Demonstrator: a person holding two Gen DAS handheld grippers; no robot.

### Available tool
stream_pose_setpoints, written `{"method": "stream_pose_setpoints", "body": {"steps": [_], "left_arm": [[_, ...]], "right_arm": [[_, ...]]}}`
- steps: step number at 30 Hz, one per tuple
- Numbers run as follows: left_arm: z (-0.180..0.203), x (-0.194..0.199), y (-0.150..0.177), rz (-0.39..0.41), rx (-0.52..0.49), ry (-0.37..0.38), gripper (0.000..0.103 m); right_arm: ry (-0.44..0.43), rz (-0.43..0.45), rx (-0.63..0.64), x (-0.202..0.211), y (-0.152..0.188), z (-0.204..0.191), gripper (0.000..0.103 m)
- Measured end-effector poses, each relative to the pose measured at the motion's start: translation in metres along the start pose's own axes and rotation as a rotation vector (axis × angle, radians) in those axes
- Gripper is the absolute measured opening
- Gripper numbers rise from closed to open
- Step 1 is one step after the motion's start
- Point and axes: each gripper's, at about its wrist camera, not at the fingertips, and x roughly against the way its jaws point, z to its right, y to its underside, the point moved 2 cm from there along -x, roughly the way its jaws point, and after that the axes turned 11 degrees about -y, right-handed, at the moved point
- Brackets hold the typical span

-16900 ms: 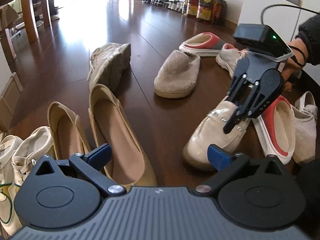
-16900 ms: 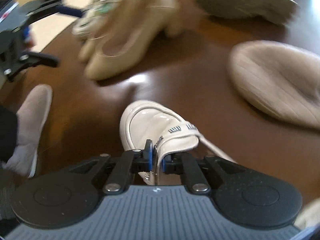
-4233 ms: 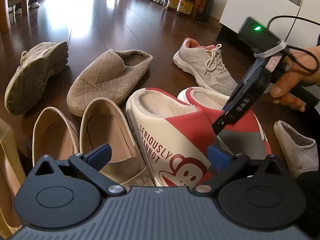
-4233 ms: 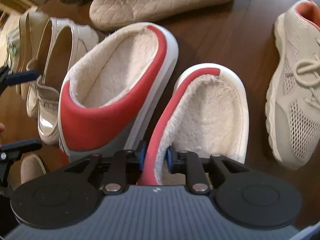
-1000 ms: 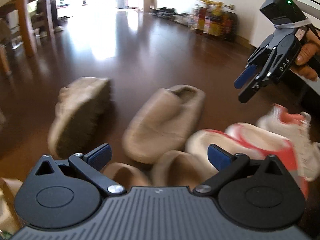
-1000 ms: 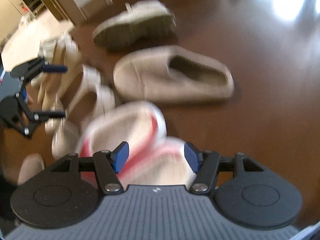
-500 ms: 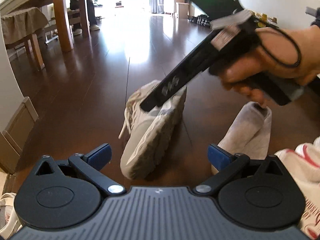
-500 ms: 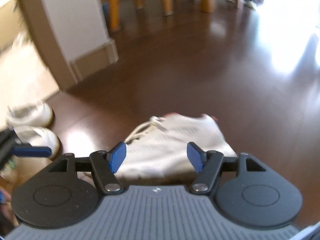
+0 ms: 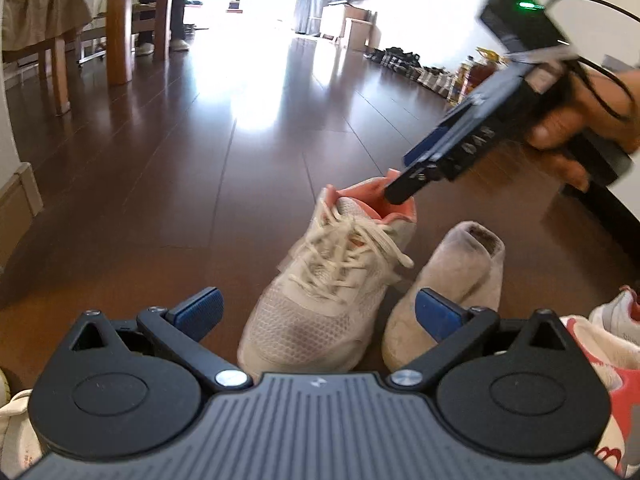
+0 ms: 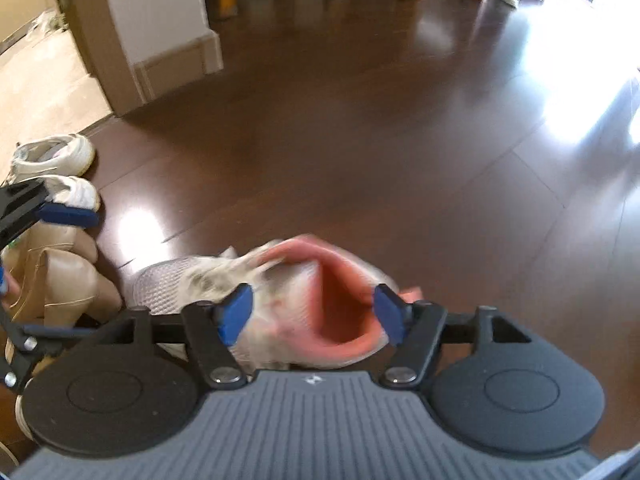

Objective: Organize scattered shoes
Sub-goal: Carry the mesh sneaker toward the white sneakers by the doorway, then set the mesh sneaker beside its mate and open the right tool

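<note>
- Plainly, the biggest risk is a poor bite on the grey sneaker [image 9: 324, 284]: your right tool [image 10: 314, 312] has its jaws opening and straddles the coral-lined collar [image 10: 340, 300] without pressing on it, so if you close here you probably catch only soft lining and the shoe may sag, twist or slip free as you lift.
- The laces [image 9: 344, 244] lie loose across the tongue; a finger pushed down there could snag them and drag the shoe sideways into the beige slipper [image 9: 448, 280], which sits just beside it, apparently touching.
- The right wrist view is blurred around the sneaker, so the exact gap between pads and collar cannot be told; judge the approach from the left wrist view, where one finger tip sits at the heel opening.
- Your right hand [image 9: 568, 128] holds its tool from the upper right, pitched steeply down toward the heel of the sneaker.
- Your left tool [image 9: 318, 314] is wide open and grips nothing; it hangs low over the floor [image 9: 200, 184], aimed down at a shallower slant, with the sneaker's toe and the slipper's toe just ahead between its fingers.
- The sneaker stands upright on the floor, toe toward your left tool, with red-and-white slippers [image 9: 600, 344] off to the right.
</note>
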Motion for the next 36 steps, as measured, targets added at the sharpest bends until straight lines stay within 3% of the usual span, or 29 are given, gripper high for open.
{"method": "stream_pose_setpoints", "body": {"steps": [6, 10, 11, 14, 15, 18, 19, 20, 24, 27, 29, 34, 36], "left_arm": [[0.003, 0.008, 0.008, -0.005, 0.0, 0.007, 0.103], [0.0, 0.013, 0.01, -0.014, 0.011, 0.001, 0.103], [0.0, 0.013, 0.01, -0.015, 0.011, -0.001, 0.103], [0.003, 0.014, 0.01, -0.018, 0.011, -0.009, 0.103], [0.004, 0.014, 0.01, -0.021, 0.011, -0.013, 0.103], [0.01, 0.019, 0.008, -0.009, -0.004, -0.021, 0.103], [0.013, 0.021, 0.007, -0.001, -0.008, -0.023, 0.103], [0.015, 0.023, 0.005, 0.008, -0.009, -0.025, 0.103], [0.029, 0.029, -0.002, 0.027, 0.016, -0.007, 0.103], [0.047, 0.032, -0.007, 0.042, -0.003, 0.027, 0.103], [0.069, 0.035, -0.014, 0.063, -0.05, 0.058, 0.103], [0.131, 0.04, -0.03, 0.078, -0.15, 0.162, 0.103], [0.158, 0.041, -0.037, 0.076, -0.208, 0.197, 0.103]], "right_arm": [[-0.192, -0.029, -0.208, -0.047, -0.004, 0.029, 0.07], [-0.295, -0.03, -0.253, -0.066, -0.004, 0.024, 0.075], [-0.293, -0.022, -0.253, -0.067, -0.006, 0.022, 0.079], [-0.318, -0.044, -0.248, -0.075, -0.011, 0.011, 0.078], [-0.286, -0.065, -0.233, -0.08, -0.01, 0.008, 0.072], [-0.264, -0.033, -0.242, -0.076, -0.01, 0.006, 0.037], [-0.27, 0.0, -0.243, -0.067, -0.01, 0.004, 0.018], [-0.269, 0.016, -0.241, -0.059, -0.011, 0.003, 0.014], [-0.195, 0.092, -0.174, -0.01, -0.009, 0.002, 0.013], [-0.109, 0.199, -0.163, 0.065, 0.006, 0.014, 0.013], [-0.056, 0.218, -0.137, 0.103, 0.019, 0.019, 0.013], [0.101, 0.161, -0.104, 0.209, 0.092, 0.045, 0.014], [0.146, 0.038, -0.073, 0.246, 0.142, 0.059, 0.014]]}}
